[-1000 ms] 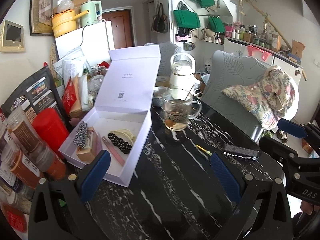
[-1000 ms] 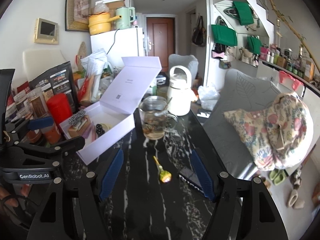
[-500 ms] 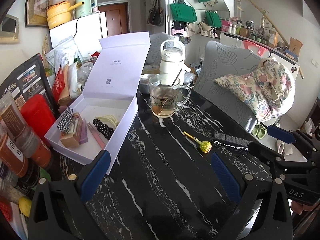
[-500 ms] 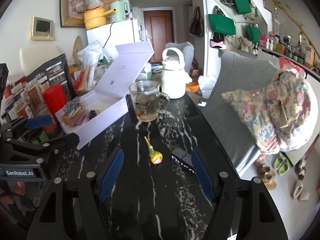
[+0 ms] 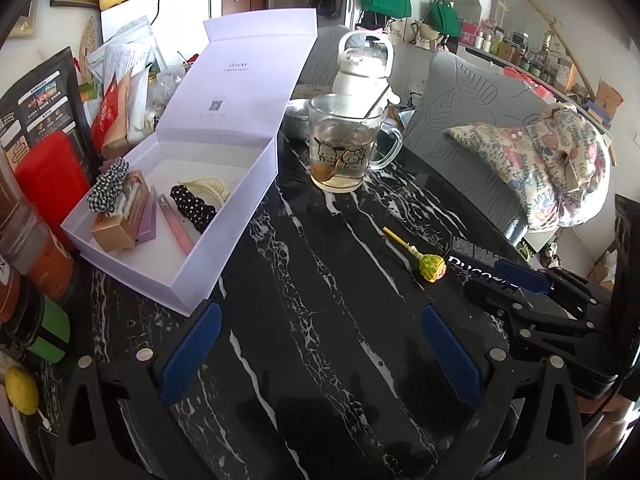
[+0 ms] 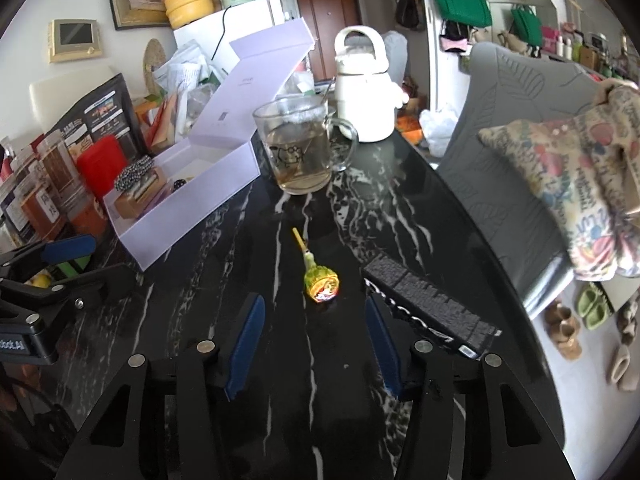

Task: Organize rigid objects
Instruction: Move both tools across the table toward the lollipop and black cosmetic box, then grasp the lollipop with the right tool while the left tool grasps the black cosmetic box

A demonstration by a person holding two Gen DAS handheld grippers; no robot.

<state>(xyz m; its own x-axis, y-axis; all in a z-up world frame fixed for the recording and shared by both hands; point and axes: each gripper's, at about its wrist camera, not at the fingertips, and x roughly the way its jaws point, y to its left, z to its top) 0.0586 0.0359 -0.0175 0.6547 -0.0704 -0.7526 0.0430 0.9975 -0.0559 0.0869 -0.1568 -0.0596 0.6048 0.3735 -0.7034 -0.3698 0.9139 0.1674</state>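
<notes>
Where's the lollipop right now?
The lollipop lies on the black table, just ahead of the open right gripper, left of the black box.

Black box (image 5: 476, 258) – right end hidden behind right tongs (image 5: 516, 280) in left view; lettering only partly legible. Floral cushion (image 6: 576, 184) blurred, cut by frame edge. Jars (image 5: 24, 236) at left – labels unreadable, partly cropped.

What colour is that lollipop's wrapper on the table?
Yellow-green, with a red and orange picture on its face. The lollipop shows best in the right wrist view.
</notes>
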